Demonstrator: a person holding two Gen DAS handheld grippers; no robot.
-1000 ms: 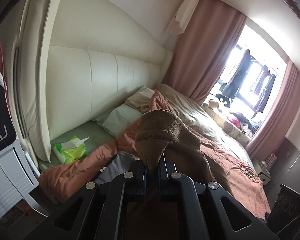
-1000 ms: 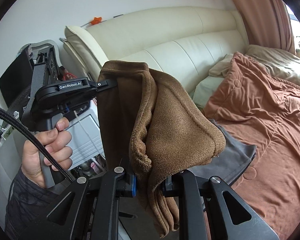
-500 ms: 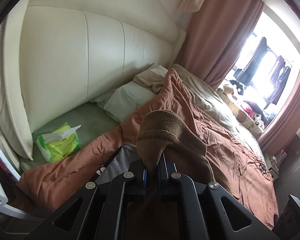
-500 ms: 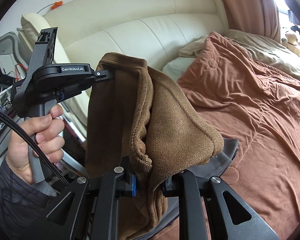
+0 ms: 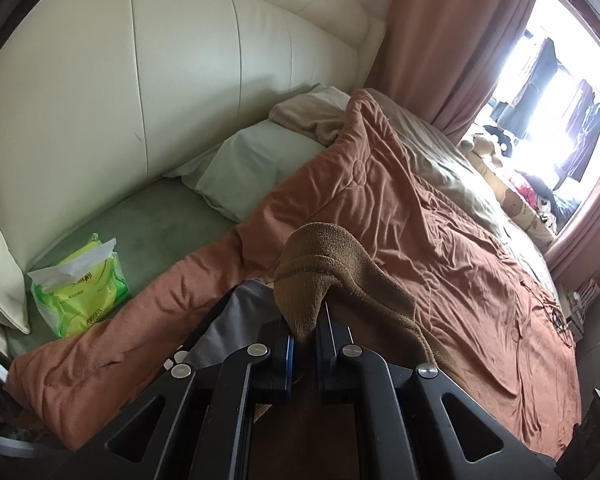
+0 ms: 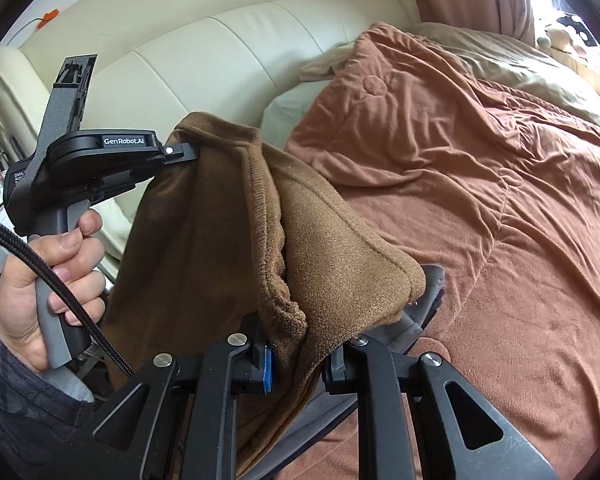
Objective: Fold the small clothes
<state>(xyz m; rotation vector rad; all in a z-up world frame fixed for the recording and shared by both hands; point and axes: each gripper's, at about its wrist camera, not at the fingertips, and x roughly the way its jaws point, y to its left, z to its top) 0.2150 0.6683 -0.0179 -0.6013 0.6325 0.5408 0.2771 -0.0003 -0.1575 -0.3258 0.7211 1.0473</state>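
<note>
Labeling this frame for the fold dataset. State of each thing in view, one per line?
Brown garment: off the bed, held by both grippers.
Left gripper: shut on a garment edge.
Right gripper: closed on a thick bunch of the fabric.
Grey cloth: lying on the quilt.
Quilt: spread, rumpled.
Tissue pack: open, sheet sticking out.

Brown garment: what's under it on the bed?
A grey cloth pokes out beneath the brown garment, lying on the rust duvet. Most of the grey piece is covered; its shape can't be told.
</note>
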